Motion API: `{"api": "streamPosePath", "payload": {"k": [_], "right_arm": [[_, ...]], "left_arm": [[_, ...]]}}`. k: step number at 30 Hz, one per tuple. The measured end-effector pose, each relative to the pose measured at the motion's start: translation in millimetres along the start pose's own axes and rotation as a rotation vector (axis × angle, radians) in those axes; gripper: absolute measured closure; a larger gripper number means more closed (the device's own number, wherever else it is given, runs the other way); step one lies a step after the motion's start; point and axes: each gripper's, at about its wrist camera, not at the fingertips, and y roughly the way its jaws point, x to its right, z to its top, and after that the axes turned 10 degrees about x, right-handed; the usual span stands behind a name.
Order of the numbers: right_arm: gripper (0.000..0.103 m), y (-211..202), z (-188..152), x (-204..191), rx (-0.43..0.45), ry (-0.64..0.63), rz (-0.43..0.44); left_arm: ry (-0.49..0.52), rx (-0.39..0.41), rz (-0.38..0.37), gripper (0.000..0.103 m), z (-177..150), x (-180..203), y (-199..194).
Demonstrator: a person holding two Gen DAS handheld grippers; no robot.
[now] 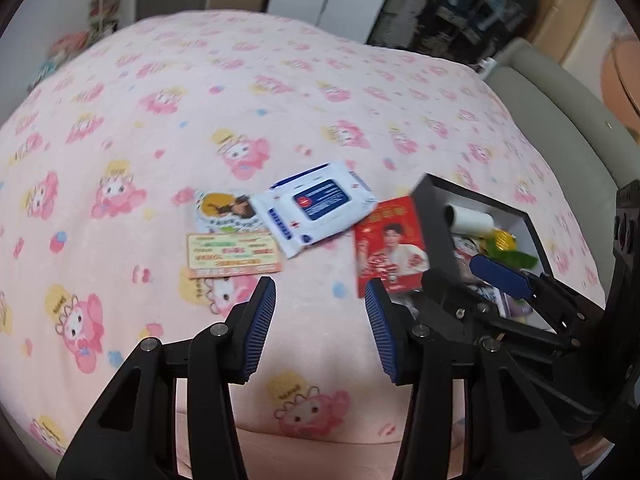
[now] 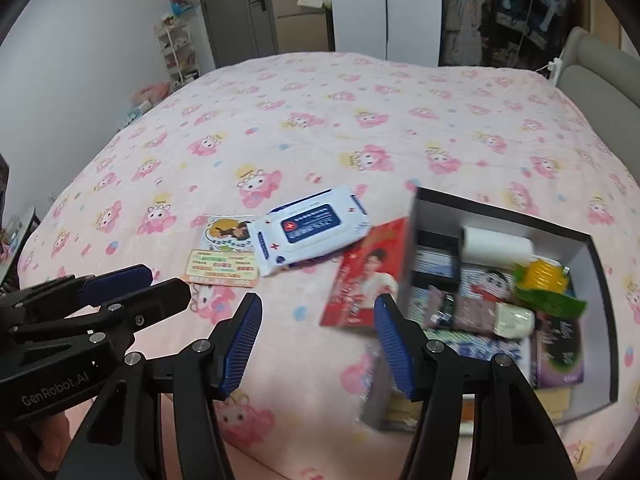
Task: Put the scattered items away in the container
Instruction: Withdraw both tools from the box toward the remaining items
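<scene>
A black box with a white inside (image 2: 592,280) (image 1: 436,216) stands on the pink bed at the right, holding a white roll (image 2: 498,246), a yellow-green packet (image 2: 544,280) and several other items. Left of it lie a red envelope with a portrait (image 2: 362,276) (image 1: 390,248), a white and blue wet-wipe pack (image 2: 310,234) (image 1: 318,210), a round sticker (image 2: 226,232) (image 1: 226,210) and a green-orange card (image 2: 222,268) (image 1: 232,256). My left gripper (image 1: 320,304) is open and empty above the bedspread. My right gripper (image 2: 318,320) is open and empty beside the box's near left corner.
The bed carries a pink cartoon-print bedspread (image 2: 320,120). A grey headboard (image 2: 600,76) is at the right. A shelf rack (image 2: 178,56) and door (image 2: 236,8) stand at the far left, wardrobes behind.
</scene>
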Motion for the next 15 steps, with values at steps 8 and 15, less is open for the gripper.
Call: {"api": "streamPosePath", "payload": {"k": [8, 15], "right_arm": [[0.048, 58.9, 3.7, -12.6, -0.099, 0.03, 0.004], [0.048, 110.0, -18.8, -28.8, -0.219, 0.044, 0.073]], "left_arm": [[-0.193, -0.067, 0.097, 0.056, 14.9, -69.6, 54.4], [-0.372, -0.124, 0.147, 0.056, 8.6, -120.2, 91.1]]}}
